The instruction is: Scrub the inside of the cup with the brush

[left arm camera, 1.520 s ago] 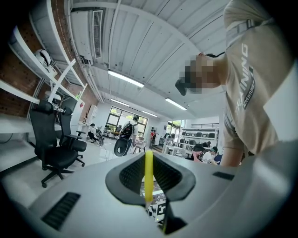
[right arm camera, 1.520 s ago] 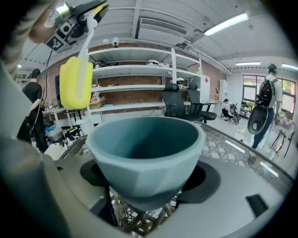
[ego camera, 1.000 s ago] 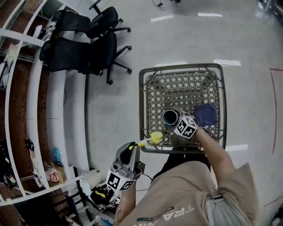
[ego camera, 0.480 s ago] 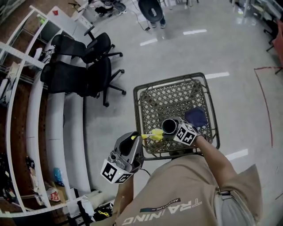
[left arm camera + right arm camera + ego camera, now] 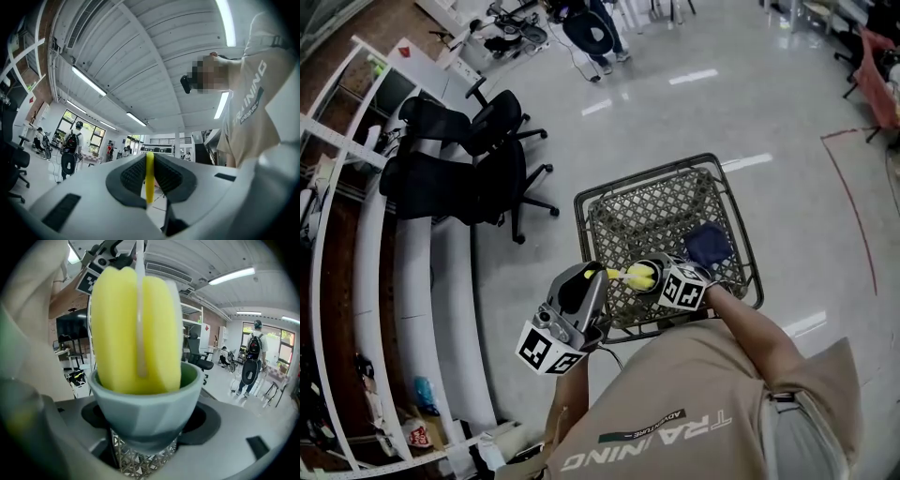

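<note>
My right gripper [image 5: 661,278] is shut on a grey-green cup [image 5: 145,411], held just above the near rim of a wire basket [image 5: 605,197]. The cup's mouth faces my left gripper. A yellow sponge brush [image 5: 136,319] sits with its head inside the cup's mouth. In the head view the brush head [image 5: 639,276] covers the cup opening. My left gripper [image 5: 587,277] is shut on the brush's thin yellow handle [image 5: 149,180], which runs between its dark pads.
A dark blue cloth [image 5: 709,244] lies in the basket beside the cup. Black office chairs [image 5: 459,155] stand to the left near curved white shelving [image 5: 412,281]. A person with a backpack [image 5: 248,357] walks across the room. Red tape [image 5: 853,206] marks the floor at right.
The brush head has moved right, from the basket's near rim into the cup's mouth. Both grippers have come closer together, and the head view has shifted.
</note>
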`<state>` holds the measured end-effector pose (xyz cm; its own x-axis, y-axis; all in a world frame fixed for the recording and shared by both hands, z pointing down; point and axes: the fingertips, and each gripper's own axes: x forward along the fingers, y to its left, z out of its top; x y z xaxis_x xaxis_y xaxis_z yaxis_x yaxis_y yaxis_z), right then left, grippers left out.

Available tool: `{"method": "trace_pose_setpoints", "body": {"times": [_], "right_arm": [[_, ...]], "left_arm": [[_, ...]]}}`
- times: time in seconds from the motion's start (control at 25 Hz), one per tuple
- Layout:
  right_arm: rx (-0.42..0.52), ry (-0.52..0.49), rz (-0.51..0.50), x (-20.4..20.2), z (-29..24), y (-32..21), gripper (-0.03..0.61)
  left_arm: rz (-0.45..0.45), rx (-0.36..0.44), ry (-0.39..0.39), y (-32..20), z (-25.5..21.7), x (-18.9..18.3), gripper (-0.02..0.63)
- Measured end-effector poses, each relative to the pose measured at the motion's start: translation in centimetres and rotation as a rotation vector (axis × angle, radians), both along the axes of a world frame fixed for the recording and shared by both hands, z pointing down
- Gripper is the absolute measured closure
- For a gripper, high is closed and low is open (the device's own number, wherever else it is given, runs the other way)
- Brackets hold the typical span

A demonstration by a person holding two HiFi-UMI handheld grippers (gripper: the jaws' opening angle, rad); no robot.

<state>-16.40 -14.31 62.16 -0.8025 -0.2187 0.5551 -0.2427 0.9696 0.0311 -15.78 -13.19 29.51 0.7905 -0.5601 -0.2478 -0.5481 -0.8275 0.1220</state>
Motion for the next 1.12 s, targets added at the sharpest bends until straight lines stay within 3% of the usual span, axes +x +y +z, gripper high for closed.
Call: {"method": "trace_pose_setpoints", "body": {"times": [0.32, 0.52, 0.92, 1.12], "right_arm": [[0.076, -0.017, -0.047, -1.3, -3.1, 0.3, 0.172], [0.068, -0.046, -0.055, -2.6, -4.3, 1.0, 0.172], [0.076, -0.065, -0.063, -1.5, -6.2, 1.5, 0.173], [0.09, -0.035, -0.088, -0.9, -6.0, 1.7, 0.175]], "left_arm": [[-0.106, -0.039, -0.038, -0.1, 2.7, -2.4, 0.561], [-0.143, -0.048, -0.058, 0.0, 3.7, -3.2, 0.56], [-0.227, -0.033, -0.047, -0.1, 3.2, -5.9, 0.549], [-0.217, -0.02, 0.003, 0.6, 1.7, -6.0, 0.551]]}}
